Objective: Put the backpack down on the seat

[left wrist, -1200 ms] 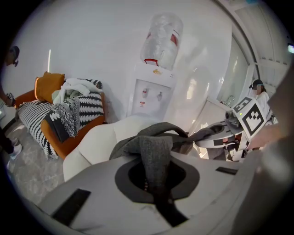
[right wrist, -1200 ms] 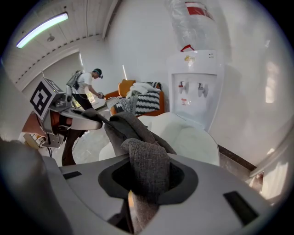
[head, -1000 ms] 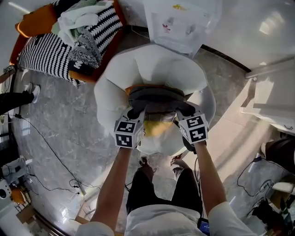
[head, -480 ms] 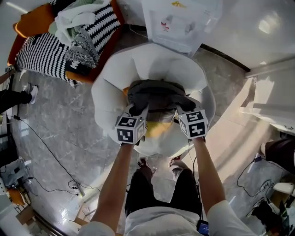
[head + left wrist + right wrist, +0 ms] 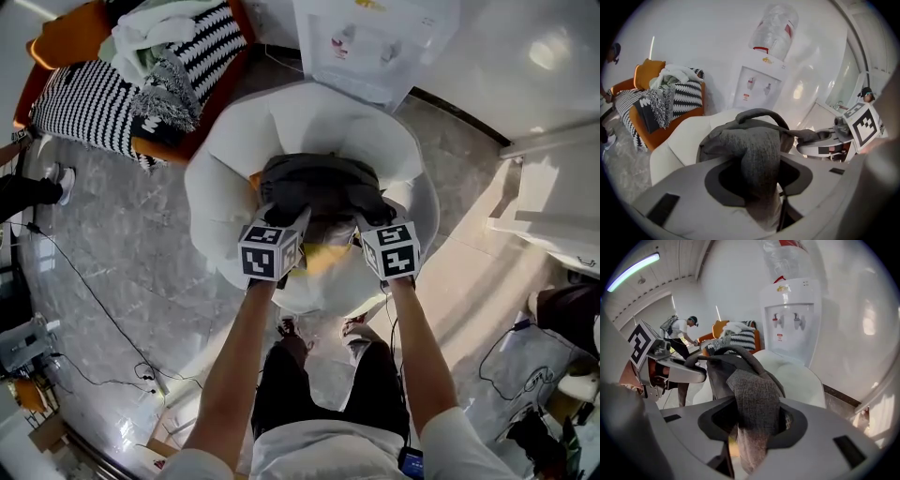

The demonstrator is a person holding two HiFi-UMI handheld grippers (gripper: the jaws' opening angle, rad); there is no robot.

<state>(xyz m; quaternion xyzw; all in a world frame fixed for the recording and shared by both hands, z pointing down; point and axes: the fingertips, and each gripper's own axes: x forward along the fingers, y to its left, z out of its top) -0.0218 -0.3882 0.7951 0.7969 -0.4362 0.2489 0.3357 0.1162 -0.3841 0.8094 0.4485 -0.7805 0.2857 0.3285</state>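
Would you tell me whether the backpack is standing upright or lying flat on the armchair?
Upright: in the left gripper view the grey backpack stands on the white armchair, its top handle arched uppermost.

White padded seat [image 5: 234, 159]: dark grey backpack [image 5: 319, 183] in its middle, top towards the backrest, apparently resting on the cushion. A yellow patch [image 5: 323, 255] shows at the front edge below it; what it is cannot be told.

Orange sofa [image 5: 56, 42]: heaped with striped throws [image 5: 84, 108].

Grey marble floor [image 5: 122, 244]: carries seat, sofa, a water dispenser [image 5: 370, 42] and a loose cable [image 5: 98, 295].
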